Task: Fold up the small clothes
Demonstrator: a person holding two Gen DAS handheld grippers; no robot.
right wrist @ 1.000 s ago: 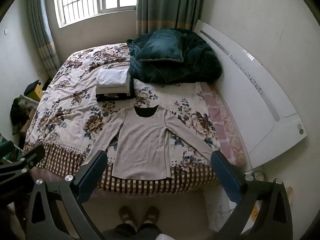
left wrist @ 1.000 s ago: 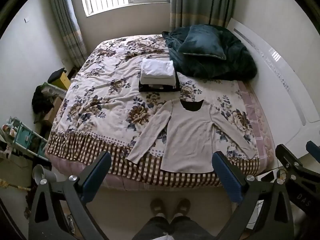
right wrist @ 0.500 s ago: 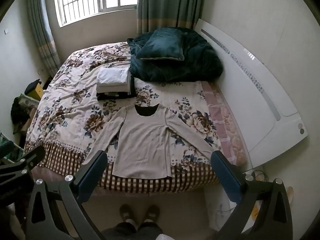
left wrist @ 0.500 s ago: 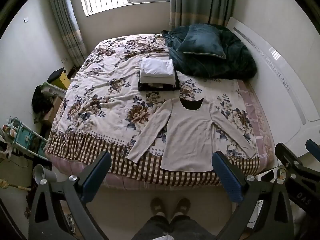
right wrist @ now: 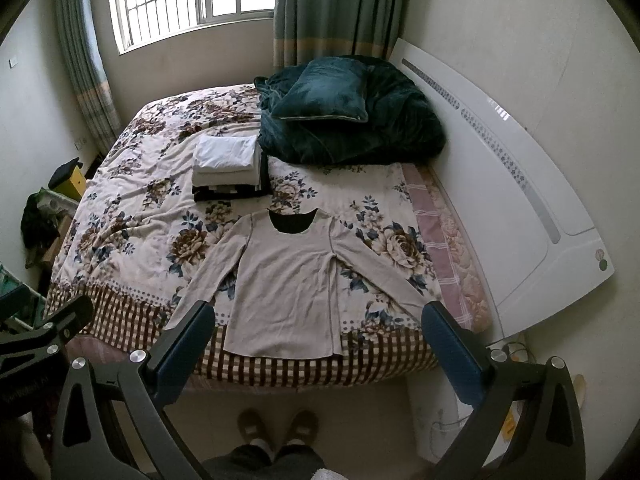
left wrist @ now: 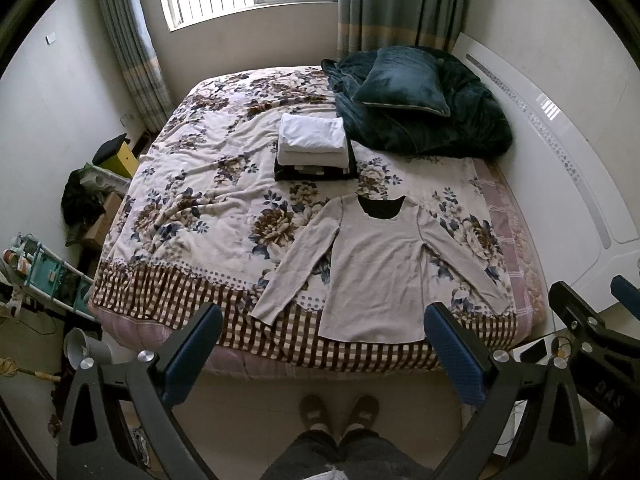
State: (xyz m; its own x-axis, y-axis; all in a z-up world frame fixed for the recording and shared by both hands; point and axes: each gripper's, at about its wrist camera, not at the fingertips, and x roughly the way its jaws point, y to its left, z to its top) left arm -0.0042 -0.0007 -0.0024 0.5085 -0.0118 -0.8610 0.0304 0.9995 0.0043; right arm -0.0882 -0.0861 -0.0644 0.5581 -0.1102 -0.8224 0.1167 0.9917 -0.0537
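Observation:
A beige long-sleeved top [left wrist: 378, 268] lies flat on the bed near its front edge, sleeves spread, neckline away from me; it also shows in the right wrist view [right wrist: 288, 284]. My left gripper [left wrist: 322, 336] is open and empty, held high above the floor in front of the bed. My right gripper [right wrist: 318, 336] is open and empty, beside it to the right. Both are well short of the top.
A stack of folded clothes [left wrist: 312, 146] sits mid-bed behind the top. A dark green duvet and pillow [left wrist: 416, 108] fill the bed's far right. The white headboard [right wrist: 500, 184] runs along the right. Clutter [left wrist: 80, 200] stands at the left. My feet [left wrist: 340, 412] are on the floor.
Both views have shifted very slightly; the bed and top sit almost where they were. Both grippers stay open and empty.

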